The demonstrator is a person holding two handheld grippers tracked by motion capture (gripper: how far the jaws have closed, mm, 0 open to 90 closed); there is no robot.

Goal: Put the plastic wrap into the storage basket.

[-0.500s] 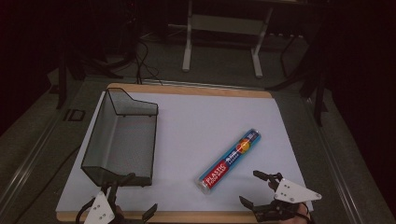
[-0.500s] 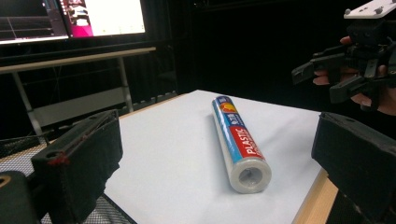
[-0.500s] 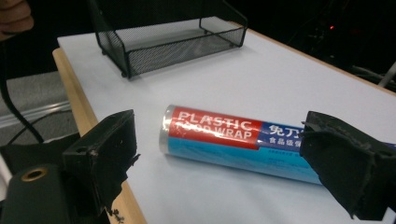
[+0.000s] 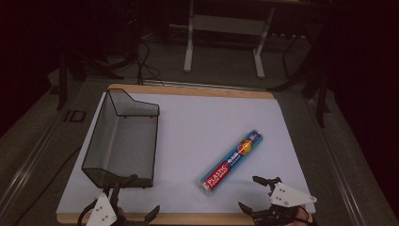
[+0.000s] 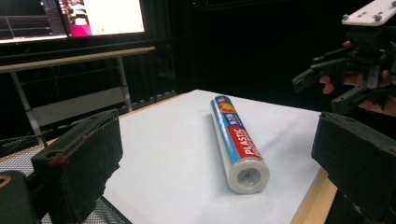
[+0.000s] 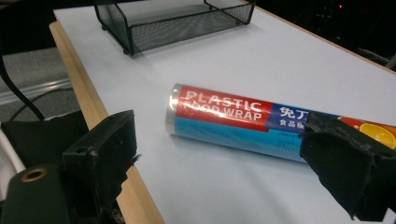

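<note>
A roll of plastic food wrap (image 4: 231, 162), red and blue with an orange picture, lies slanted on the white board (image 4: 211, 122) right of centre. My left gripper (image 4: 139, 196) is open at the near edge, just in front of the black mesh tray (image 4: 121, 141). My right gripper (image 4: 253, 193) is open near the roll's closer end, without touching it. In the left gripper view the roll (image 5: 236, 140) lies ahead between the wide jaws, its open end toward me. The right gripper view has the roll (image 6: 233, 119) lying crosswise just beyond the jaws.
The mesh tray (image 6: 173, 18) has nothing in it and takes up the board's left side. A wooden rim (image 6: 84, 88) borders the board. Table legs (image 4: 188, 42) and cables stand beyond the far edge. A lit screen (image 5: 107, 16) glows in the dark background.
</note>
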